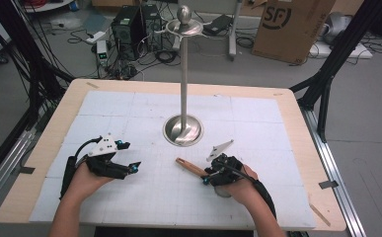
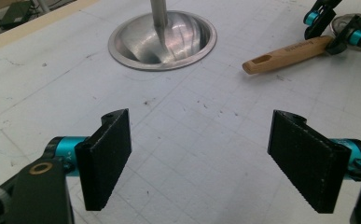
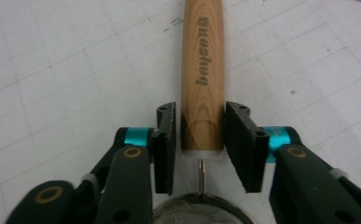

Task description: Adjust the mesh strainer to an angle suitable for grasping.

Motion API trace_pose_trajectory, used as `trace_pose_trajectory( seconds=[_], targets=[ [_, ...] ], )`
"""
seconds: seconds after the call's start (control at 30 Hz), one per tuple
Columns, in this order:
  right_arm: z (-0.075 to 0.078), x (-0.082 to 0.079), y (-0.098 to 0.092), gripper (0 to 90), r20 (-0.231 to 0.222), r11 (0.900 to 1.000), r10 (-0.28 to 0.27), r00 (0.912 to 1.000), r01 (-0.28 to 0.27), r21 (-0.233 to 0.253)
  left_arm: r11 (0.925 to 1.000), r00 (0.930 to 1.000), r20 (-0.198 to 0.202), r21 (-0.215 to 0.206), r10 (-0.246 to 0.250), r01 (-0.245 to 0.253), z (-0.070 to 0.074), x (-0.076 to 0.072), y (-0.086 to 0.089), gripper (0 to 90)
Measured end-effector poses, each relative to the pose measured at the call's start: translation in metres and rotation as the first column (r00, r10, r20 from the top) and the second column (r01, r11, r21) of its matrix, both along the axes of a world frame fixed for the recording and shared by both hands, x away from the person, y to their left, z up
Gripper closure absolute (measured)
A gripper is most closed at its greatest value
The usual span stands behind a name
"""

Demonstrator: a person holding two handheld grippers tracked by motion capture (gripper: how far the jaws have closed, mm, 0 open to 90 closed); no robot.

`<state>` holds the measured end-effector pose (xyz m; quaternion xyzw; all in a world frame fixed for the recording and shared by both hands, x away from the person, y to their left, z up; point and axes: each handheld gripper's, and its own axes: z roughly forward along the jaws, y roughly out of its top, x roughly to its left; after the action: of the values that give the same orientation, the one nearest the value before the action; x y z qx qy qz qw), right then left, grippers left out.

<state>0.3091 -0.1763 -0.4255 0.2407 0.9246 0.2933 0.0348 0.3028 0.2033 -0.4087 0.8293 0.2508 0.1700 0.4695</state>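
A small mesh strainer with a wooden handle [image 1: 191,168] lies on the white mat, the handle pointing left toward the middle. My right gripper [image 1: 209,177] is shut on that handle near the metal end. In the right gripper view, both pads [image 3: 166,144] press the printed wooden handle [image 3: 202,70], and the mesh bowl [image 3: 201,213] sits just below the jaws. My left gripper [image 1: 131,157] hovers over the mat to the left, open and holding nothing. In the left gripper view, its gripper [image 2: 201,140] frames bare mat, with the handle [image 2: 285,52] ahead at the upper right.
A tall metal stand [image 1: 183,74] rises from a round dished base [image 1: 182,130] at the table's middle, with a hooked ring and ball on top. A gridded white mat [image 1: 129,202] covers the wooden table. Computers, cables and a cardboard box stand on the floor behind.
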Motion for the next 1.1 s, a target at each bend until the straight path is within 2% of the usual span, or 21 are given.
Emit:
trace_pose_trajectory(
  seconds=[0.27,0.3,0.33,0.57,0.83,1.0,1.1],
  targets=[
    [0.004,0.0,0.001,62.6,0.009,0.999,0.002,1.0,-0.002,-0.032,1.0,1.0,-0.001,-0.006,0.0,0.0,0.0,0.0,0.0,22.1],
    [0.005,0.0,0.002,63.1,0.008,0.998,-0.002,1.0,0.002,-0.056,1.0,1.0,0.0,-0.007,0.001,-0.001,0.0,0.0,0.001,22.1],
    [0.005,0.0,0.002,63.1,0.008,0.998,-0.002,1.0,0.002,-0.056,1.0,1.0,0.0,-0.009,0.003,-0.003,0.0,0.0,0.001,22.1],
    [0.006,0.001,0.008,65.4,-0.015,0.995,-0.024,0.9996,0.023,-0.1,1.0,1.0,-0.005,-0.001,0.001,-0.001,0.0,0.0,0.0,22.1],
    [0.006,0.001,0.011,66.5,-0.029,0.992,-0.043,0.9987,0.039,-0.116,0.9999,0.9999,-0.009,0.011,-0.007,0.007,-0.002,0.001,-0.002,22.1],
    [0.007,0.001,0.012,67.0,-0.021,0.991,-0.039,0.999,0.036,-0.128,0.9997,0.9998,-0.015,0.022,-0.013,0.013,-0.003,0.001,-0.005,22.1],
    [0.007,0.0,0.014,68.3,-0.001,0.99,-0.024,0.9997,0.024,-0.139,0.9997,0.9998,-0.016,0.021,-0.01,0.011,-0.003,0.001,-0.005,22.1]
  ],
)
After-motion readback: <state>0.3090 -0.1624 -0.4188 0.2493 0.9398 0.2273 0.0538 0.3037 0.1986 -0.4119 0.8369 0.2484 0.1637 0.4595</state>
